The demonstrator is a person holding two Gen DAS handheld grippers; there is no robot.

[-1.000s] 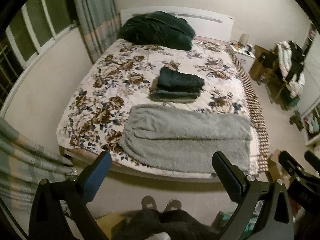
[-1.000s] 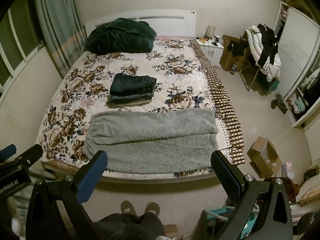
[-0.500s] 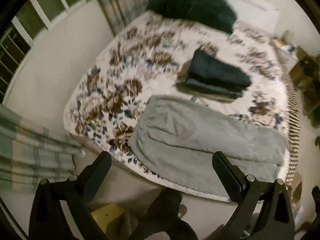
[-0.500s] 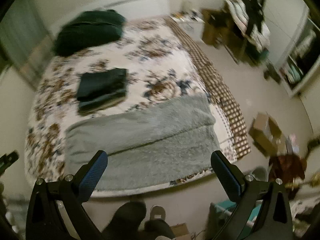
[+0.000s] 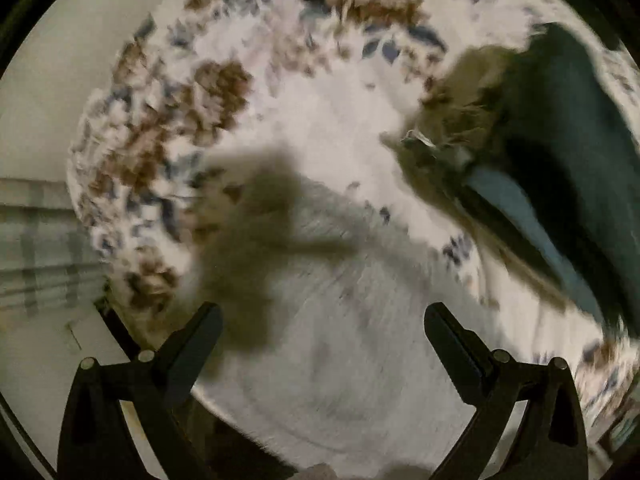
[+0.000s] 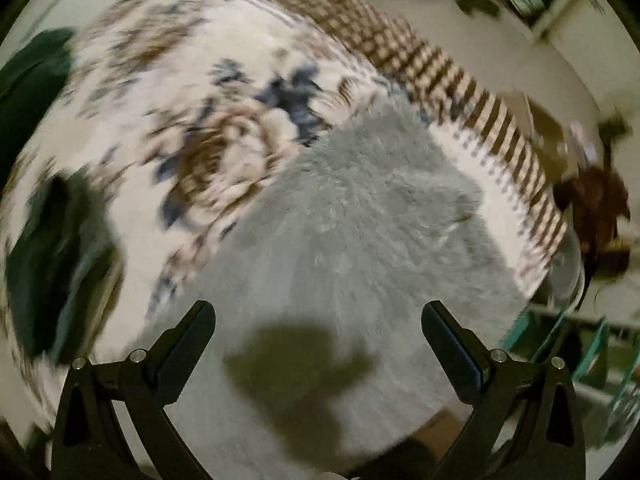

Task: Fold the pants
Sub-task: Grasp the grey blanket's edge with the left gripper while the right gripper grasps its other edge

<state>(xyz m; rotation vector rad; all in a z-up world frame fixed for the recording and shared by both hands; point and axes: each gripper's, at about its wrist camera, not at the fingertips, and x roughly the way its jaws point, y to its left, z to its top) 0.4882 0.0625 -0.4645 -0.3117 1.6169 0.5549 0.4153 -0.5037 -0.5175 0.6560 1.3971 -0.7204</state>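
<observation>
Fuzzy grey pants [image 6: 360, 240] lie flat across the near end of the floral bed; they also show, blurred, in the left wrist view [image 5: 340, 340]. My left gripper [image 5: 322, 324] is open and empty, low over the pants' left end. My right gripper [image 6: 318, 320] is open and empty, low over their right end. Each gripper's shadow falls on the fabric. Both views are motion-blurred.
A stack of folded dark clothes [image 5: 560, 168] sits on the floral bedspread [image 5: 320, 92] beyond the pants, and shows in the right wrist view [image 6: 52, 264]. A checkered bed edge [image 6: 480, 112] drops to the floor on the right. Clutter [image 6: 592, 208] and a curtain [image 5: 36, 248] flank the bed.
Both grippers have dropped quickly from a high view of the whole bed down close over the grey pants, left over the left end, right over the right end. Both jaws stayed open.
</observation>
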